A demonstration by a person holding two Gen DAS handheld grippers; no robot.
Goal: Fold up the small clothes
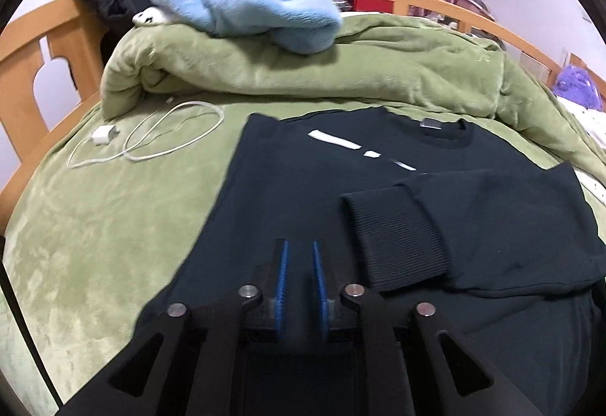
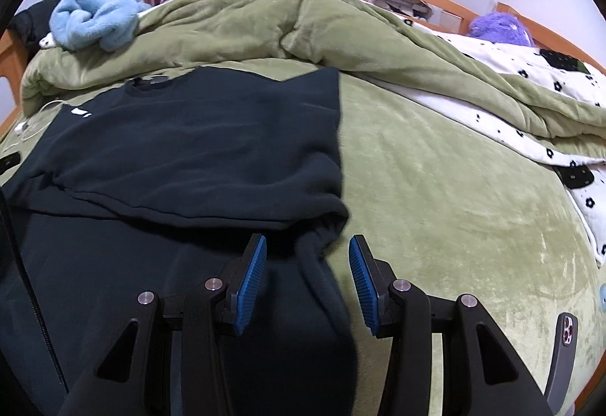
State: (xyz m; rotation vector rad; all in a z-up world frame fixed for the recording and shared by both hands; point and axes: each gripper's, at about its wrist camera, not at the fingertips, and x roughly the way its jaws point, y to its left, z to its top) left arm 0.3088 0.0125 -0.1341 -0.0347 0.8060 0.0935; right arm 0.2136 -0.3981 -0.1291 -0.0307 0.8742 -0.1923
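A black sweater with white marks on its chest lies flat on the green bed cover, collar away from me. Its right sleeve is folded across the body, ribbed cuff toward the middle. My left gripper hovers over the lower body of the sweater, jaws a narrow gap apart and holding nothing. In the right wrist view the sweater fills the left half. My right gripper is open, its blue pads either side of the sweater's lower right edge.
A bunched green duvet lies behind the sweater with a light blue fleece on it. A white charger and cable lie at left. A phone lies at the right. The wooden bed frame runs round the far side.
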